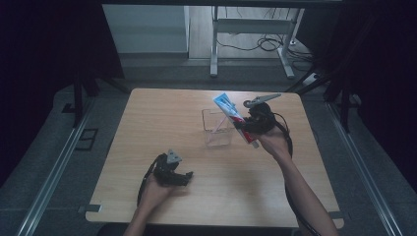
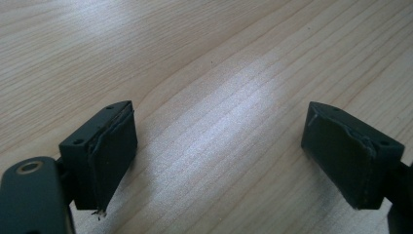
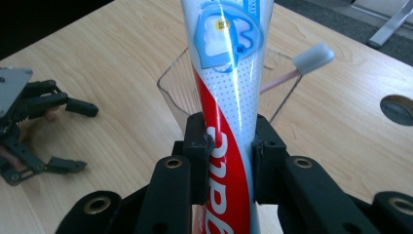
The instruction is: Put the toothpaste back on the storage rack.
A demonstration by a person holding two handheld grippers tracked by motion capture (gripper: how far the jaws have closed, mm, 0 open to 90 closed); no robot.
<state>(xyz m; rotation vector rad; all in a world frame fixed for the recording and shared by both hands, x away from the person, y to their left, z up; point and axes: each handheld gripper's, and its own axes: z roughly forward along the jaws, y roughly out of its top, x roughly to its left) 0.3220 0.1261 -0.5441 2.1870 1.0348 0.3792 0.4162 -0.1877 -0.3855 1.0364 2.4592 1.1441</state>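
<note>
Soft plastic toothpaste tube [image 3: 229, 97], light and squashy, sits clamped mid-body in the right claw [image 3: 229, 161] above the clear holder [image 1: 218, 129]; gripping nearer its stiffer end would probably dent less. Left claw [image 2: 219, 161] gapes wide on the surface [image 1: 147, 123].

A red, white and blue toothpaste tube [image 3: 229, 97] is held tilted above the table. Just behind it stands a clear plastic container [image 1: 217, 127] with a toothbrush [image 3: 311, 58] inside.

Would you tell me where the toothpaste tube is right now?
The toothpaste tube is clamped in the right gripper, right of centre in the high view, slanting over the clear cup.
</note>
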